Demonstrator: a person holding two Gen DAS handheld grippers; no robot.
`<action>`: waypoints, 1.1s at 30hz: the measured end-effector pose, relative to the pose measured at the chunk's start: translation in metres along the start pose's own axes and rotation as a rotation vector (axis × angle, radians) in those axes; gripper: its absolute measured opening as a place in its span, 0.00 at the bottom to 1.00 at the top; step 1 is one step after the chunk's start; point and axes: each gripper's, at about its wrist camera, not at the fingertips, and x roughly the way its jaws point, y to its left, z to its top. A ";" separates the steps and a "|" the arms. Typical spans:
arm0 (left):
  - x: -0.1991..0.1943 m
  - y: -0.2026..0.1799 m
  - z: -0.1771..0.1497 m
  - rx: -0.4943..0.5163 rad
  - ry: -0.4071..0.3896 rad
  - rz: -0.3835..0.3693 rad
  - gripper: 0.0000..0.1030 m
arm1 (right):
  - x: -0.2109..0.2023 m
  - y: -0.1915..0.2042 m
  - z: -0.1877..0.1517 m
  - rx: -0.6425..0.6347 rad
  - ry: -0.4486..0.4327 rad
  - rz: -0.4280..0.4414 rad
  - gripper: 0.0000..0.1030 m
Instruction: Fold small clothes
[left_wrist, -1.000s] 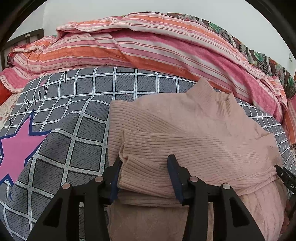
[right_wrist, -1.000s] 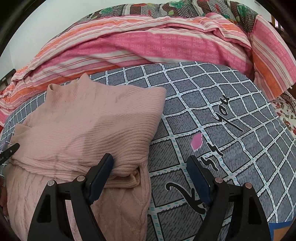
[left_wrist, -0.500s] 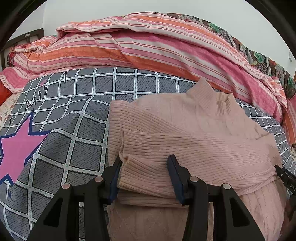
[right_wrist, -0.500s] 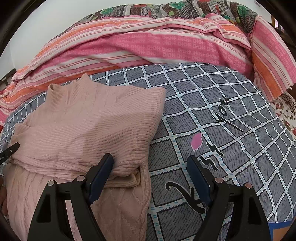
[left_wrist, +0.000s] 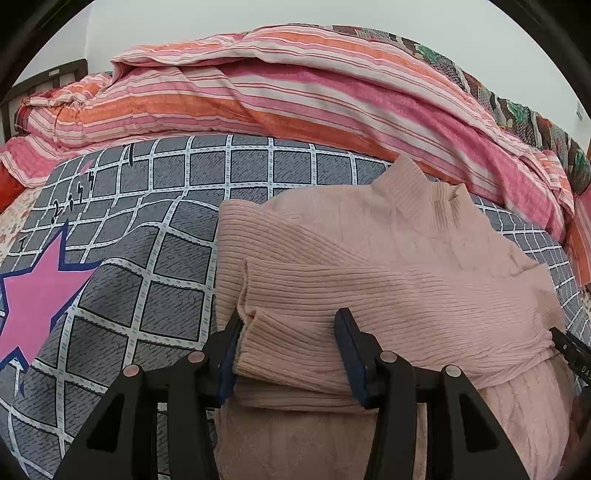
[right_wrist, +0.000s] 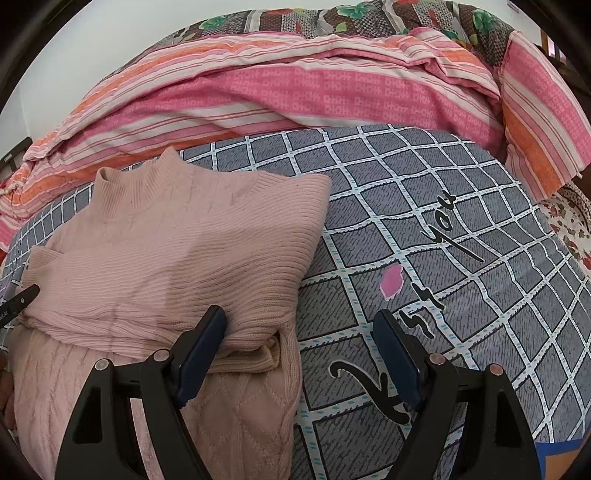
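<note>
I see grey checked bedsheet (left_wrist: 155, 295), striped duvet (right_wrist: 295, 88) bunched behind. Pink sweater (left_wrist: 388, 266) lies on sheet, sleeves folded across. My left gripper (left_wrist: 288, 343) straddles sleeve cuff, fingers spread, possibly touching. Right gripper (right_wrist: 299, 332) wide apart at sweater's edge.

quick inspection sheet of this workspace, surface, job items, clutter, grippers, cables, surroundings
surface: grey checked bedspread with a pink star and black lettering, lightly rippled.
job's things: one pink knit sweater, both sleeves folded across the body, collar pointing toward the bedding pile.
clutter: striped pink and orange duvet heaped behind the sweater; a floral quilt behind that.
grippers: left gripper open, straddling the folded sleeve cuff; right gripper open wide, one finger over the sweater's edge, the other over the bedspread.
cables: nothing seen.
surroundings: plain white wall; dark wooden bed frame at the far left.
</note>
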 end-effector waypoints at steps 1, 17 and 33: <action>0.000 0.001 0.000 -0.002 -0.001 -0.003 0.45 | 0.000 0.000 0.000 0.001 0.000 0.001 0.78; 0.000 -0.001 0.001 0.004 0.000 0.001 0.45 | 0.000 0.001 0.000 -0.001 -0.001 -0.003 0.78; -0.003 -0.001 0.000 0.002 -0.012 0.002 0.46 | -0.004 0.000 -0.001 0.010 -0.017 0.014 0.78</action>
